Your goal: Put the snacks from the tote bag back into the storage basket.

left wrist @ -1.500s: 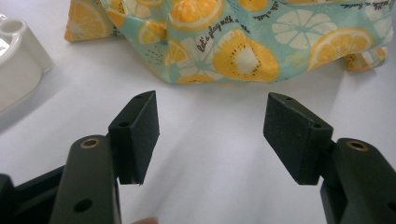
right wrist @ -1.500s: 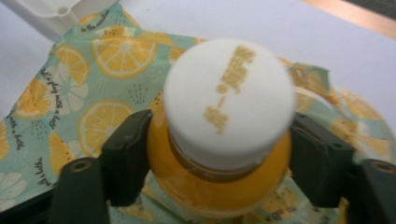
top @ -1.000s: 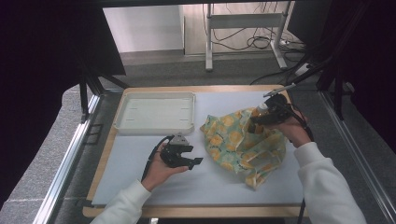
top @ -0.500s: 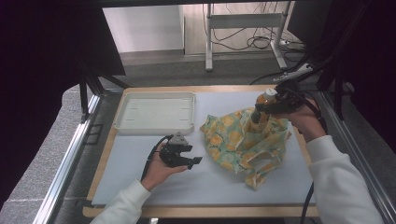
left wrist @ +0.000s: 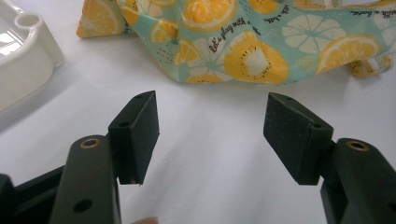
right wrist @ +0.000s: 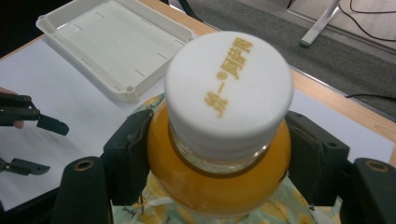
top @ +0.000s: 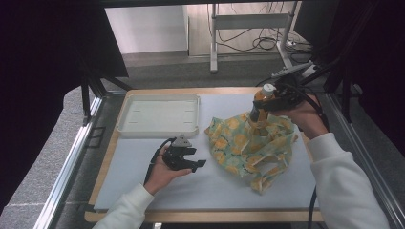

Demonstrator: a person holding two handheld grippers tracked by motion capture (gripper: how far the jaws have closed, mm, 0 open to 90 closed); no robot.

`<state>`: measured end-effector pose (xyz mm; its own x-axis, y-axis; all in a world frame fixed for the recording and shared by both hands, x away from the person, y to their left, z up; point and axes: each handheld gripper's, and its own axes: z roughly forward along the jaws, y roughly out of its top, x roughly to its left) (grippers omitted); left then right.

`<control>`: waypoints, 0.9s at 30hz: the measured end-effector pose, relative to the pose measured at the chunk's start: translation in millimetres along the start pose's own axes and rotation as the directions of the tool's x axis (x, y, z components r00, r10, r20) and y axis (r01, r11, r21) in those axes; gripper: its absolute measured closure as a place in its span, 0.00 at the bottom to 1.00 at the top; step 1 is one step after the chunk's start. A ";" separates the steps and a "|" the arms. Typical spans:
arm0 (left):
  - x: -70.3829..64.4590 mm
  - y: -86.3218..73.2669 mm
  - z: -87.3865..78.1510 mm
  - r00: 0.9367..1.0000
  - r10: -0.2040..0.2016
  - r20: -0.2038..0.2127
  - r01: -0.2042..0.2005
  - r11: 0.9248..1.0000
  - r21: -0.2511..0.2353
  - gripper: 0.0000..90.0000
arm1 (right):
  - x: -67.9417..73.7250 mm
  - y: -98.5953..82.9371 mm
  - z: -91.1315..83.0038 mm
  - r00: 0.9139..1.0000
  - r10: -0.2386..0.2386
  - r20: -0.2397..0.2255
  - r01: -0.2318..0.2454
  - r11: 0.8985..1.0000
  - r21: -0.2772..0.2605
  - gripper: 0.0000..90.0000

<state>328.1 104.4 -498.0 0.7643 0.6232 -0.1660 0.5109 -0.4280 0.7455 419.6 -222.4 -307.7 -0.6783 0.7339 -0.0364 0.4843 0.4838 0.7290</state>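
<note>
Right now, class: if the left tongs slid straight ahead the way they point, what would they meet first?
Most likely the citrus-print cloth bag. The left tongs stand open over bare white mat, and the bag's edge lies straight ahead. The white tray sits off to the side.

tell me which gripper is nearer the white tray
Left. The left gripper sits on the mat just in front of the white tray, jaws open. The right gripper is off to the tray's right, above the citrus-print bag, shut on the orange bottle.
</note>
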 end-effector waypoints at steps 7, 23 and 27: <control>0.3 0.4 -0.1 1.000 -0.006 0.005 0.006 1.000 0.001 0.40 | 7.6 8.7 12.8 1.000 0.008 -0.016 -0.008 1.000 -0.014 0.33; -1.0 -1.4 1.7 1.000 -0.002 0.015 0.001 1.000 0.007 0.40 | 27.8 27.9 33.7 0.999 -0.017 -0.048 0.015 0.999 -0.033 0.33; -0.8 -1.6 1.7 1.000 -0.001 0.015 0.001 1.000 0.005 0.40 | 31.8 31.5 38.9 0.998 -0.024 -0.060 0.022 0.999 -0.036 0.33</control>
<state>327.4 103.5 -500.1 0.7694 0.6140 -0.1761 0.5135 -0.4306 0.7422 434.9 -165.2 -312.5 -0.7219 0.6919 -0.0127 0.4491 0.4824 0.7521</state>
